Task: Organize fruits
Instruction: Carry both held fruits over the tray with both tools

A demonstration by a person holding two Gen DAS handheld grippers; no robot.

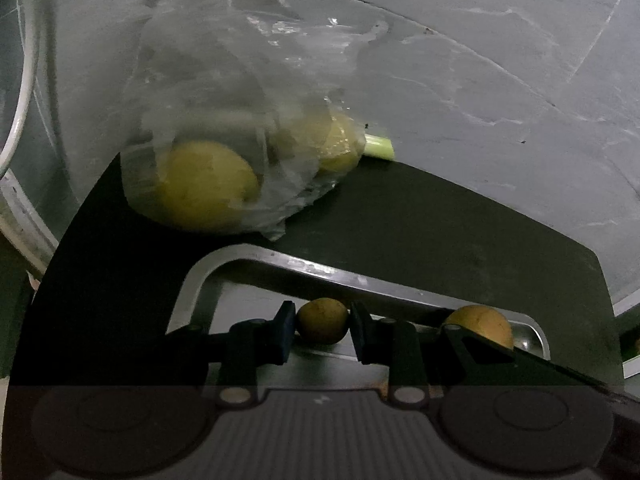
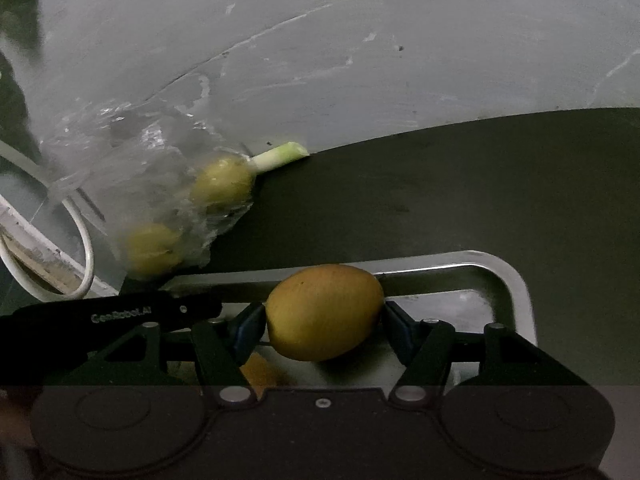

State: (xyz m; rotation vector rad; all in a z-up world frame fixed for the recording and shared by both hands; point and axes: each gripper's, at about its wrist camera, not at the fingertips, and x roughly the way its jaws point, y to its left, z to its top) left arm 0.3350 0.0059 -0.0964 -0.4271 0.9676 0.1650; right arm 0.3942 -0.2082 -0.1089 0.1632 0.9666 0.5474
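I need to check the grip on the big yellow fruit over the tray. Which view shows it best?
The right wrist view: the large yellow fruit fills the centre between the right hand-held gripper fingers, above the metal tray. The left wrist view shows only its top, hidden behind gripper parts.

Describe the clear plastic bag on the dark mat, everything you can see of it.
The plastic bag is thin, clear and crinkled, catching glare. It slumps on the back left part of the dark mat, its loose top leaning toward the grey wall. At least two yellow-green fruits show through the film. A pale green stalk pokes out beside it. It sits behind the metal tray, and neither gripper touches it.
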